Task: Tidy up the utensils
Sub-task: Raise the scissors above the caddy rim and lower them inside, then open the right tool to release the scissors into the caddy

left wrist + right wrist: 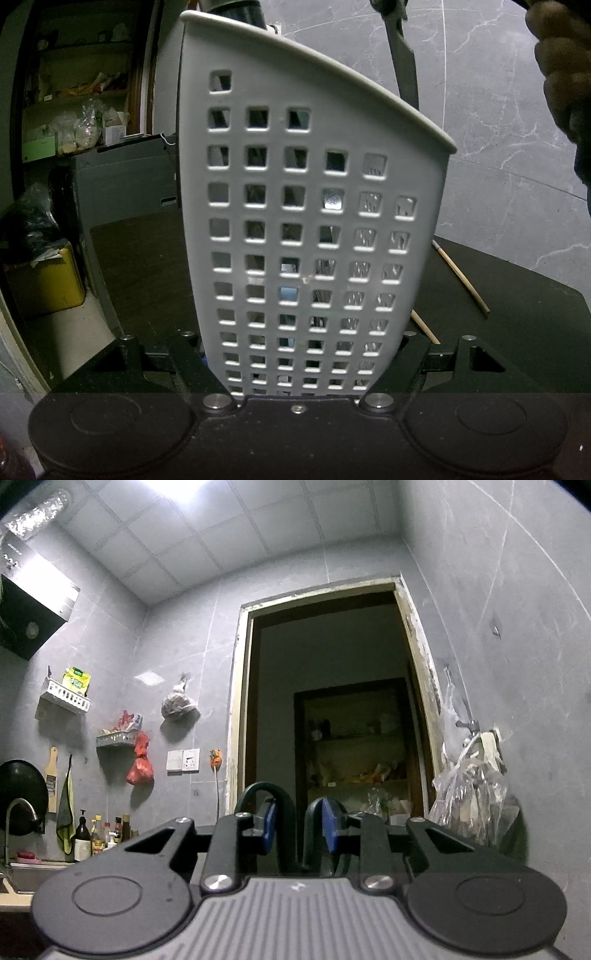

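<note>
Dark bench (517, 306) under grey marble-look wall tiles; a doorway (332, 701) to a storage room with cluttered shelves shows in my right view, with a sink tap (18, 812) and sauce bottles (99, 834) far left. My left gripper (299, 369) is clamped on the white perforated utensil holder (303, 206), fingers pressing its lower sides, and the holder stands upright with a slight tilt, filling most of the left view. Through its square holes I see metal utensils inside, mostly in the right part; exact kinds I cannot tell. A dark handle (402, 62) sticks up above the holder's rim on the right. Two wooden chopsticks (461, 277) lie on the bench just right of the holder. A bare hand (561, 74) sits at the top right edge. My right gripper (297, 830) points up toward the doorway, blue-padded fingers closed on the dark looped handles of scissors (284, 812), well above the bench.
</note>
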